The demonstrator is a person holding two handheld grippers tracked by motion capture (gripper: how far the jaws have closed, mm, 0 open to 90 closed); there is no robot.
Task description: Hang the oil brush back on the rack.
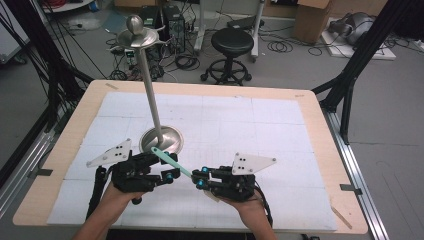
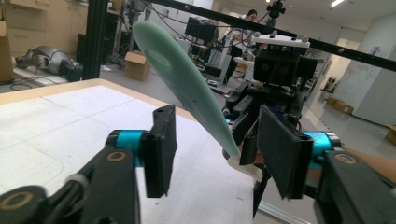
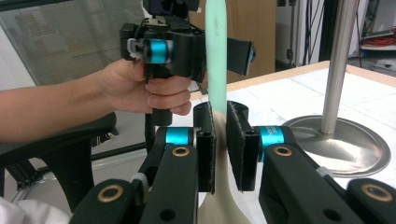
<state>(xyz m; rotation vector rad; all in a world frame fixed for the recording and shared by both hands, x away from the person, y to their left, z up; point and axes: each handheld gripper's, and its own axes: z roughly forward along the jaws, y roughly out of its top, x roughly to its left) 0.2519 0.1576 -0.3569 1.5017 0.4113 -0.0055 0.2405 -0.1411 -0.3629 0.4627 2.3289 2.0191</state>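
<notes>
A slim mint-green tool [image 1: 170, 161] with a cream handle end slants over the near middle of the table. My right gripper [image 3: 222, 140] is shut on its cream neck [image 3: 219, 196], and the green blade [image 3: 216, 56] rises straight up from the jaws. My left gripper [image 2: 222, 154] is open, its pads either side of the green blade [image 2: 187, 88] without touching it. In the high view the left gripper [image 1: 162, 167] and the right gripper [image 1: 199, 178] face each other, tips close together. A hand [image 3: 163, 88] holds the left gripper.
A tall metal stand has its round base [image 1: 161, 140] on the white mat [image 1: 260, 130] just beyond the grippers, a thin pole [image 1: 150, 85] and a dish with a ball on top [image 1: 135, 35]. A black stool [image 1: 231, 42] and cables lie beyond the table.
</notes>
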